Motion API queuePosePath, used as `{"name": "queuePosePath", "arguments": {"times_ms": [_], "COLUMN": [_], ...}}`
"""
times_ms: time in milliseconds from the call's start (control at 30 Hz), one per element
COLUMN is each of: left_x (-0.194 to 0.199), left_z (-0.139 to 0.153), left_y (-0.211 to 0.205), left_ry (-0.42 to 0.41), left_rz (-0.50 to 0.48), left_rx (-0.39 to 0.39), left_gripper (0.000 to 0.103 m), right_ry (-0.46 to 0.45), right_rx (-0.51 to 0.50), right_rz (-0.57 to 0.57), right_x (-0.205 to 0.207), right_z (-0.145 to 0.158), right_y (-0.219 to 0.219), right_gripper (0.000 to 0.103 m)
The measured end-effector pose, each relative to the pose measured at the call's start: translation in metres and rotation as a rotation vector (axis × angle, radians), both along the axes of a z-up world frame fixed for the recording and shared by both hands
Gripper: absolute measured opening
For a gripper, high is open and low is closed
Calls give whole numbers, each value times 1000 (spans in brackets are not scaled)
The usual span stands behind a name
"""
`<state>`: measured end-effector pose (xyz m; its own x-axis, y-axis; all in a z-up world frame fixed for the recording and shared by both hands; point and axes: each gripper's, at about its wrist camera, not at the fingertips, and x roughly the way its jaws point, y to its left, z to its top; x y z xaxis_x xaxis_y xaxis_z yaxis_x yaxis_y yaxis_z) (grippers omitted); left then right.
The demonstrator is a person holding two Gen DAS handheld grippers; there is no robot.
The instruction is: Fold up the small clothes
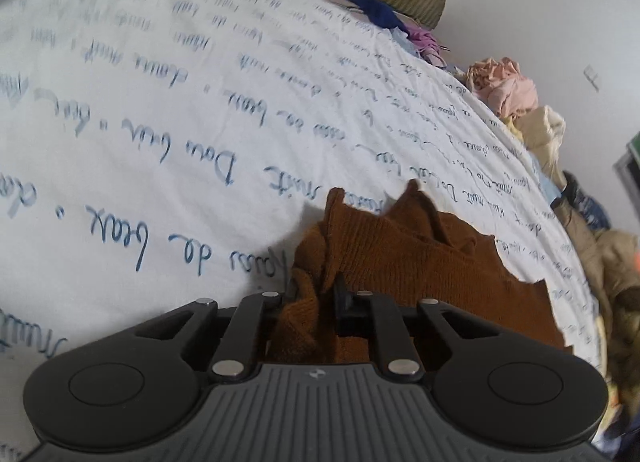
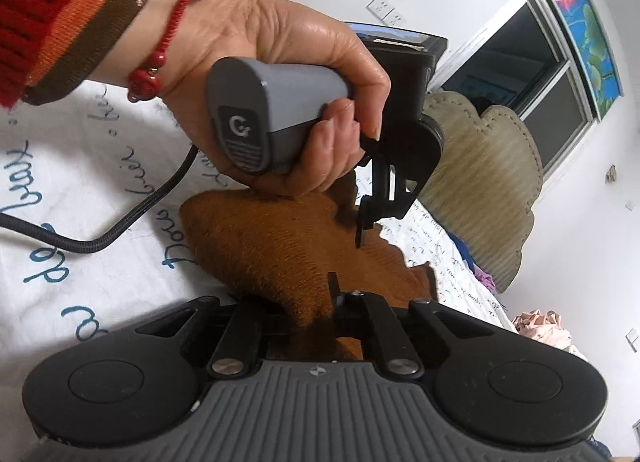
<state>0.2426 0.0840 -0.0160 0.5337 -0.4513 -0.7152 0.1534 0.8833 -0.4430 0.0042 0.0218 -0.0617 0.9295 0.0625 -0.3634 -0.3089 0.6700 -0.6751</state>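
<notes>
Brown knit garment (image 1: 420,262) lies bunched on the bed sheet (image 1: 160,122), and in my left view my left fingers (image 1: 320,302) are closed on a fold of it. More clothes (image 1: 504,86) lie along the far edge of the bed.

In my right view, my right fingers (image 2: 316,302) are closed on the garment too. My left hand (image 2: 280,74) holds its gripper above the same cloth, its fingers pinching it.

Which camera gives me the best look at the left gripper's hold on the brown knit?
The right wrist view: it shows the left gripper from outside, hand on its handle, jaws shut on the brown knit garment. The left wrist view shows only bunched fabric hiding its own jaws.
</notes>
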Motion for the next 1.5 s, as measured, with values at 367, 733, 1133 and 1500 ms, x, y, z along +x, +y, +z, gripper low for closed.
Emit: {"name": "queuePosePath", "arguments": {"times_ms": [367,733,1133,1500], "left_x": [-22,-42,-63,-67], "left_z": [64,96,101,68], "left_y": [-54,-130,-237,-311], "left_ry": [-143,-242,-322,-284], "left_rz": [-35,-124,-271,-344], "left_rx": [126,207,310,342], "left_gripper": [13,13,13,13], "right_ry": [-106,-154,-168,-87], "right_rx": [90,198,299,482], "right_rz": [-95,-214,-352,-481], "right_x": [-18,-28,-39,-43], "right_z": [30,40,46,34], "right_y": [-50,-104,-163,-229], "right_gripper": [11,11,11,11]}}
